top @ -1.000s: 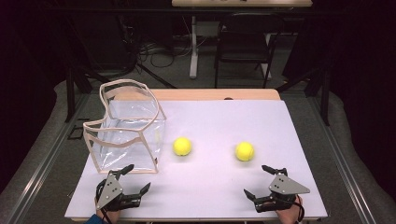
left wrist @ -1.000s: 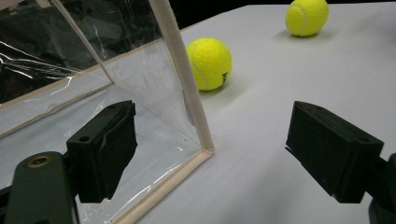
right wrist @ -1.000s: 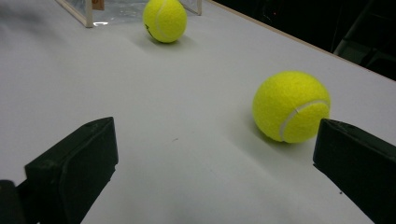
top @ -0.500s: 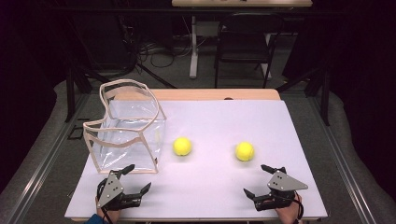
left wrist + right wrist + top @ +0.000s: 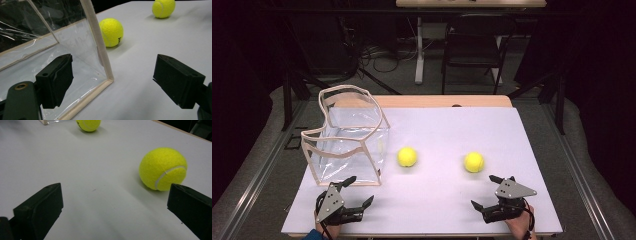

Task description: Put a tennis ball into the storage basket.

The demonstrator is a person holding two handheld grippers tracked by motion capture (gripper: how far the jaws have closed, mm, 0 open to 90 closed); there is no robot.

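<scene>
Little changed over last second: my left gripper (image 5: 358, 192) and right gripper (image 5: 487, 191) stay parked, jaws apart; both yellow felt tennis balls (image 5: 407, 156) untouched beside clear plastic bag (image 5: 349, 142).

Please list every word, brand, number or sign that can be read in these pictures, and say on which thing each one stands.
Dark print on the nearer tennis ball, beside the clear bag: too small and blurred to read.
Farther tennis ball: only its pale seam, no text.
Left gripper, right gripper, white table: none.
</scene>
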